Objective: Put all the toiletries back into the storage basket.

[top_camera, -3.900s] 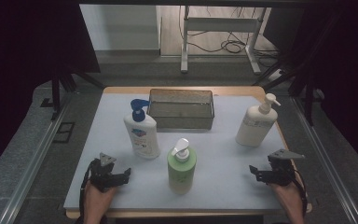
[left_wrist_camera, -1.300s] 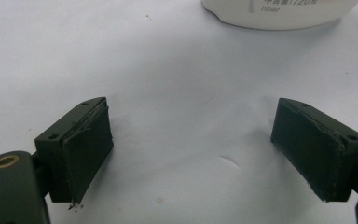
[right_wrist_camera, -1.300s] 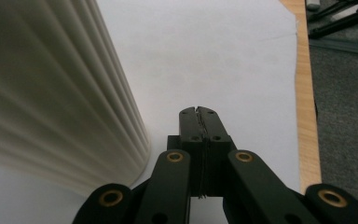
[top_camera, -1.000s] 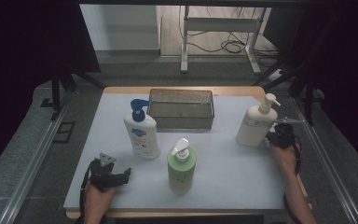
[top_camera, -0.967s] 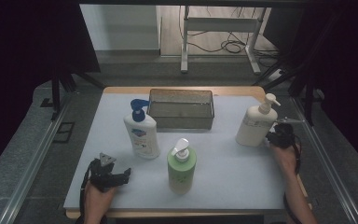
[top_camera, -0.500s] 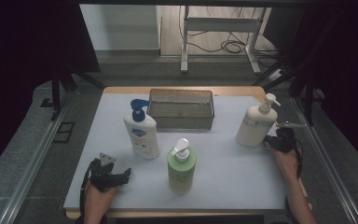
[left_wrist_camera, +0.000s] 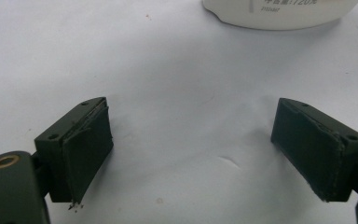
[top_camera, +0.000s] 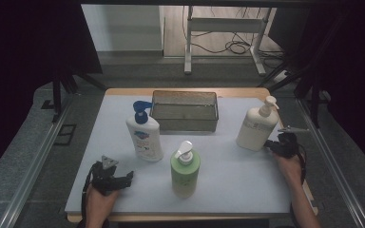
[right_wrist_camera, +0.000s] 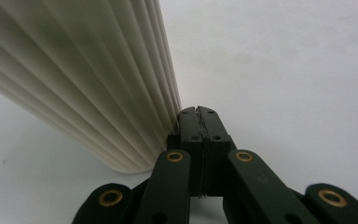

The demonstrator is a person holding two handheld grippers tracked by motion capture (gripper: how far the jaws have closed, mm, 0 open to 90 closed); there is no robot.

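Three pump bottles stand on the white table (top_camera: 228, 175): a cream ribbed one (top_camera: 256, 128) at the right, a white one with a blue pump (top_camera: 144, 135) left of centre, and a green one (top_camera: 185, 171) in front. My right gripper (top_camera: 269, 144) is shut with nothing between its pads, its tips right against the cream bottle's (right_wrist_camera: 88, 79) base. The right gripper (right_wrist_camera: 198, 114) shows its jaws pressed together. My left gripper (top_camera: 126, 177) rests near the front left edge, open, over bare table. In the left gripper view its jaws (left_wrist_camera: 191, 149) stand wide apart, with the white bottle's base (left_wrist_camera: 279, 11) ahead.
A dark wire basket (top_camera: 185, 110) stands at the back middle of the table. Beyond the table lie a floor, a metal frame and cables (top_camera: 233, 45). Dark curtains hang at both sides.
My right gripper has slipped slightly nearer along the cream bottle's right side toward its base. The left gripper and all bottles have stayed still.
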